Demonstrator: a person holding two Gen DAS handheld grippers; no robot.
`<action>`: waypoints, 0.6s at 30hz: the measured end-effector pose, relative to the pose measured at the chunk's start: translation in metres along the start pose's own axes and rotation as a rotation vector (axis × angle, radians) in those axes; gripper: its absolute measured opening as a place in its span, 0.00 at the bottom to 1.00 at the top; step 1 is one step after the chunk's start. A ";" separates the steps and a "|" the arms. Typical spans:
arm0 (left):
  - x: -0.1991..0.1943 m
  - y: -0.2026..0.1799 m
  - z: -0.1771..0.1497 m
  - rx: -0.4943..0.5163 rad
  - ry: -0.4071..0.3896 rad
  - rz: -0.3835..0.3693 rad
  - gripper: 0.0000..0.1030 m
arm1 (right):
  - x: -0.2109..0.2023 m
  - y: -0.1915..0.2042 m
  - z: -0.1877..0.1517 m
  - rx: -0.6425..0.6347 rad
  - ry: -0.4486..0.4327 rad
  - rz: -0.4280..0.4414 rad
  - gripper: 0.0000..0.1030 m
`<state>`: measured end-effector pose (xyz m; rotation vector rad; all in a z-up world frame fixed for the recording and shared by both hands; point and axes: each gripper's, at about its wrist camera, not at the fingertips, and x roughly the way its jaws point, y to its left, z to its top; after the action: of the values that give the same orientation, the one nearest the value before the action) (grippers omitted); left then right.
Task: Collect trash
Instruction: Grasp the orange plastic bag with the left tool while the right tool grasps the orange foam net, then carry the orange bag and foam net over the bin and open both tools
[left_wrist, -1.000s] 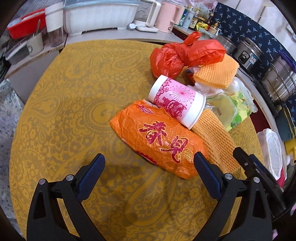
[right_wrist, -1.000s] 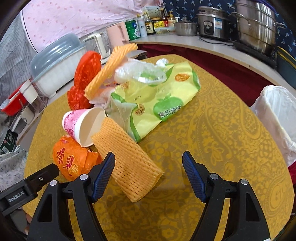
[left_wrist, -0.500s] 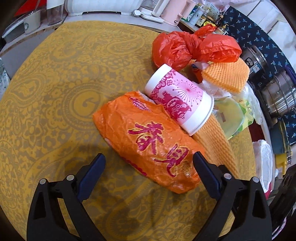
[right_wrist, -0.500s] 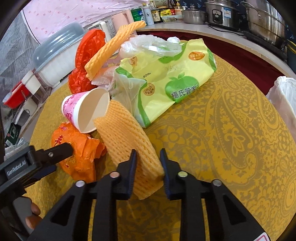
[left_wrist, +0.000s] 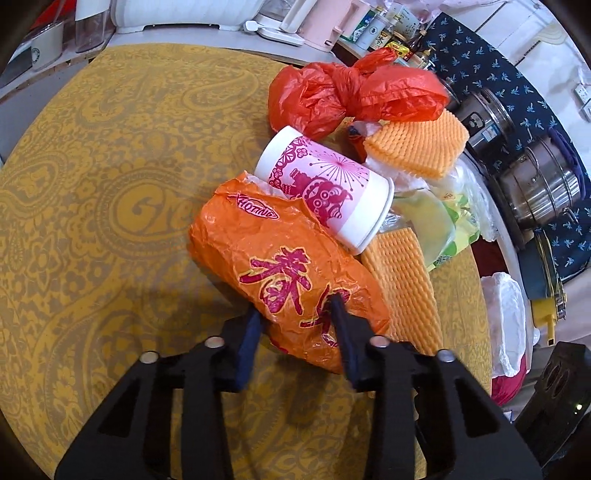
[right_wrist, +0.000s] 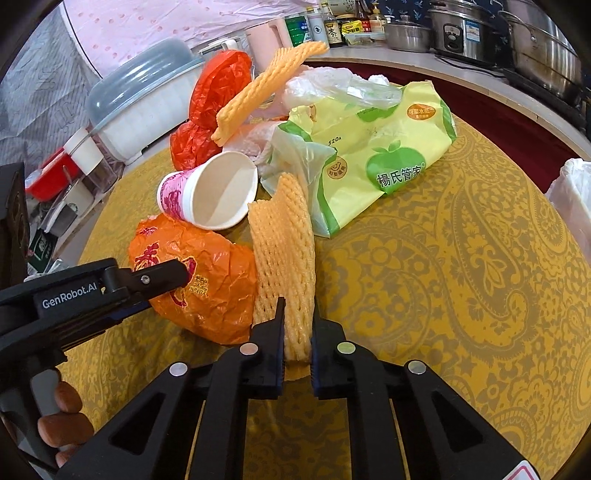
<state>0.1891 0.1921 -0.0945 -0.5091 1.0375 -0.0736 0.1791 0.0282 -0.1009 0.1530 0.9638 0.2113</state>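
Observation:
A pile of trash lies on the round yellow table (left_wrist: 92, 192). My left gripper (left_wrist: 295, 314) is shut on the near end of an orange plastic bag with red characters (left_wrist: 280, 266); the bag also shows in the right wrist view (right_wrist: 214, 273). My right gripper (right_wrist: 298, 317) is shut on the near end of a yellow foam net sleeve (right_wrist: 284, 251), squeezing it flat. A pink-and-white paper cup (left_wrist: 325, 192) lies on its side against the bag. Behind it are a knotted red plastic bag (left_wrist: 351, 96), a second foam net (left_wrist: 417, 144) and a yellow-green tissue wrapper (right_wrist: 380, 155).
A white-lined bin (left_wrist: 506, 317) stands beyond the table's right edge and shows at the right in the right wrist view (right_wrist: 572, 192). Steel pots (left_wrist: 543, 184), bottles and a pink kettle (right_wrist: 269, 37) line the counter behind. A covered white container (right_wrist: 140, 99) stands at the left.
My left gripper moved forward and shut on the orange bag. My right gripper, open a second ago, closed on the foam net sleeve and squeezed it tighter.

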 end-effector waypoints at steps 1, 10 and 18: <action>-0.003 -0.002 -0.001 0.008 -0.003 -0.007 0.25 | -0.002 -0.001 -0.001 0.002 -0.003 0.000 0.10; -0.035 -0.022 -0.012 0.087 -0.036 -0.026 0.12 | -0.032 -0.014 -0.005 -0.001 -0.046 -0.013 0.10; -0.070 -0.045 -0.021 0.156 -0.089 -0.041 0.12 | -0.074 -0.027 -0.001 0.022 -0.133 -0.021 0.10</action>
<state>0.1435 0.1652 -0.0270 -0.3884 0.9260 -0.1662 0.1407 -0.0157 -0.0487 0.1746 0.8356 0.1695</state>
